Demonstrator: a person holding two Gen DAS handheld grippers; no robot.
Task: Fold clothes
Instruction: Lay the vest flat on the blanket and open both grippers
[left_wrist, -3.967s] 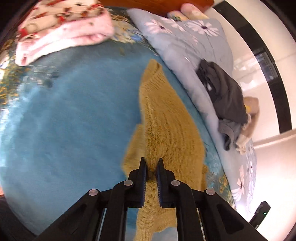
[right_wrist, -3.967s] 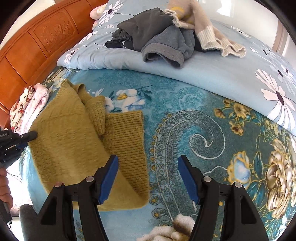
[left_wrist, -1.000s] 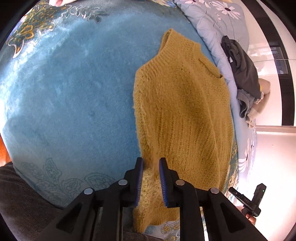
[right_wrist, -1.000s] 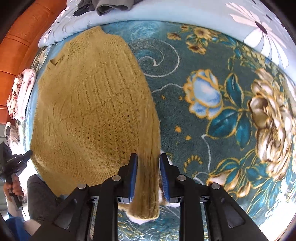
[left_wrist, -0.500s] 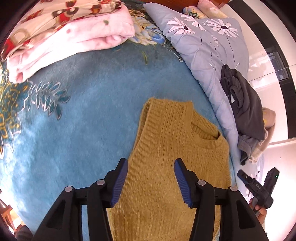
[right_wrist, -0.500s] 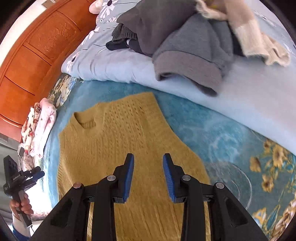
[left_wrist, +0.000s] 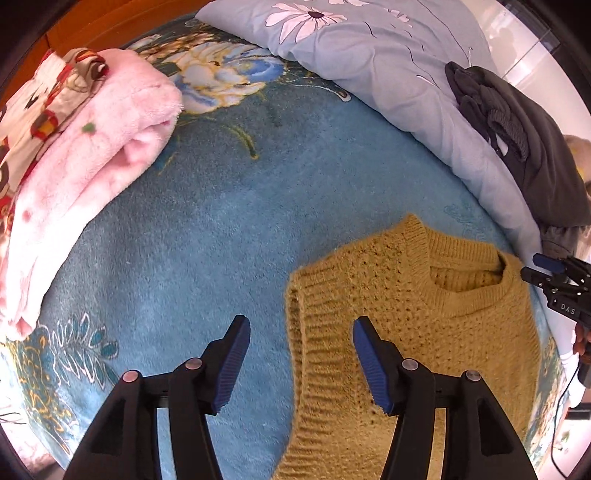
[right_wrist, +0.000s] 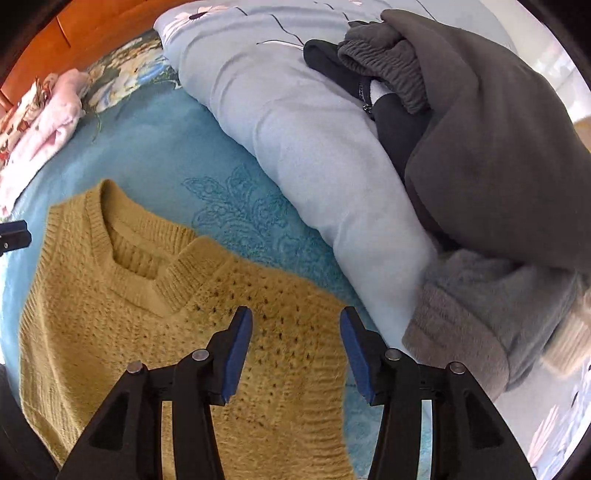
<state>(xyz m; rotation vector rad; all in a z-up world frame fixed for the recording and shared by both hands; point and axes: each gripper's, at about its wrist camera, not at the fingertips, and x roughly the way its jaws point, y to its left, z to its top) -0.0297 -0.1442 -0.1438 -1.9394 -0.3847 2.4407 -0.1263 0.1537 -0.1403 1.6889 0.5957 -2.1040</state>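
Hand-held grippers, left (left_wrist: 298, 360) and right (right_wrist: 295, 350), wide apart, empty, above sweater (right_wrist: 155, 332).

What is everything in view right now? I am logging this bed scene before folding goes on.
Mustard-yellow knitted sleeveless sweater: one, yellow, flat on the bedspread, neckline away from the grippers.
Teal plush floral bedspread: one, teal, under everything.
Folded pink fleece blanket: one, pink with printed lining, far left.
Pale blue daisy-print quilt: one, light blue, bunched along the right.
Pile of dark grey clothes: one heap, grey and black, on the quilt.
Orange wooden headboard: one, behind.
Left gripper: open, over the sweater's left edge.
Right gripper: open, over the sweater's right shoulder.
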